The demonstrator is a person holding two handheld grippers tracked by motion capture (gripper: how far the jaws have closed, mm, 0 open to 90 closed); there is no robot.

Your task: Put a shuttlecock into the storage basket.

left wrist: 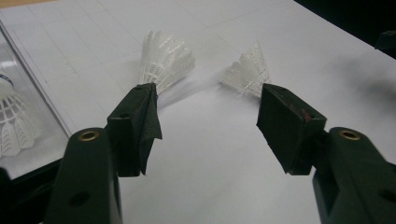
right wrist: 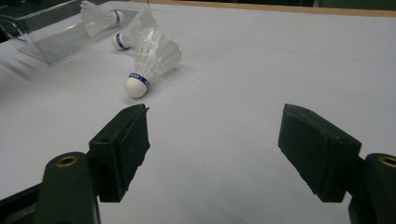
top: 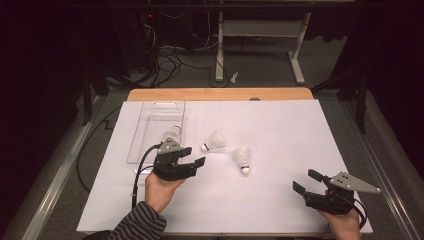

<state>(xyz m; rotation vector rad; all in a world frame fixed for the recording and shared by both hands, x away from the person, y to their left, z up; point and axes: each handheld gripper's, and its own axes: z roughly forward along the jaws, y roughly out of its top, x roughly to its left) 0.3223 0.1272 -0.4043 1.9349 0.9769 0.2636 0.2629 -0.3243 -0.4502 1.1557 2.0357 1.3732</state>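
Gaping empty, the left hand-held gripper [top: 196, 156] faces the nearer shuttlecock [top: 214, 142]: featherlight, its skirt crushable (judging by looks), best pinched gently at the cork.

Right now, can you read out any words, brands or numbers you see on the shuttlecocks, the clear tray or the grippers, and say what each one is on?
No text can be read.
Nearest shuttlecock: white lettering on the blue band above its cork, too small and blurred to read.
Second shuttlecock: blue band, any print too blurred to tell.
Shuttlecock in the clear tray: blue band, too small to read.
Clear tray, white table cover: no markings visible.
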